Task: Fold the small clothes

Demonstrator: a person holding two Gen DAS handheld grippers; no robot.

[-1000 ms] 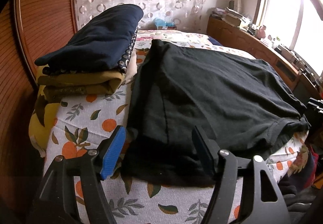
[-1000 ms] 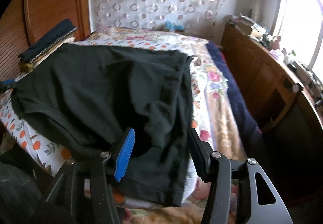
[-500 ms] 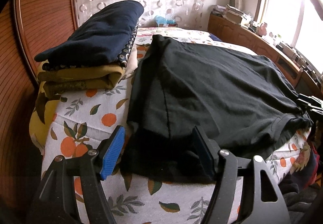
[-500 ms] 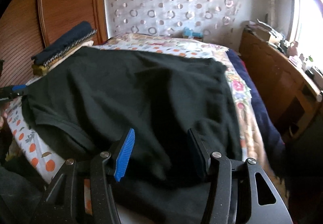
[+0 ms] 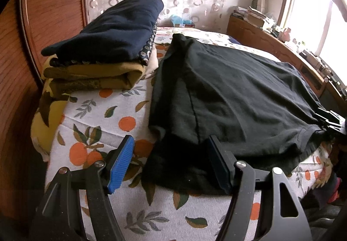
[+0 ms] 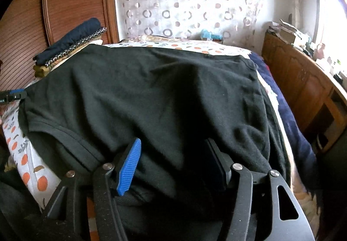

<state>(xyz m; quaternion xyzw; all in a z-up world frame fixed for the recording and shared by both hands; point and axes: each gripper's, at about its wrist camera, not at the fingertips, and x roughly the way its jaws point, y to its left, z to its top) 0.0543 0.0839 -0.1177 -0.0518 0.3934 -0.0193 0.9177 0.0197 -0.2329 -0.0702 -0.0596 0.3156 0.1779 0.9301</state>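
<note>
Here the black T-shirt [image 6: 164, 97] lies spread and lightly rumpled over the orange-print bedsheet [image 5: 104, 123], beside a stack of folded clothes [image 5: 104, 50]. The left gripper [image 5: 171, 163] stands released at its corner. The right gripper [image 6: 173, 165] is opening, cloth between its jaws.

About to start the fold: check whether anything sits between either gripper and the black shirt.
Nothing visible does. The left gripper hangs open right over the black shirt at its near left corner. The right gripper, jaws opening, has shirt cloth between them. The folded stack lies clear to the shirt's left.
</note>
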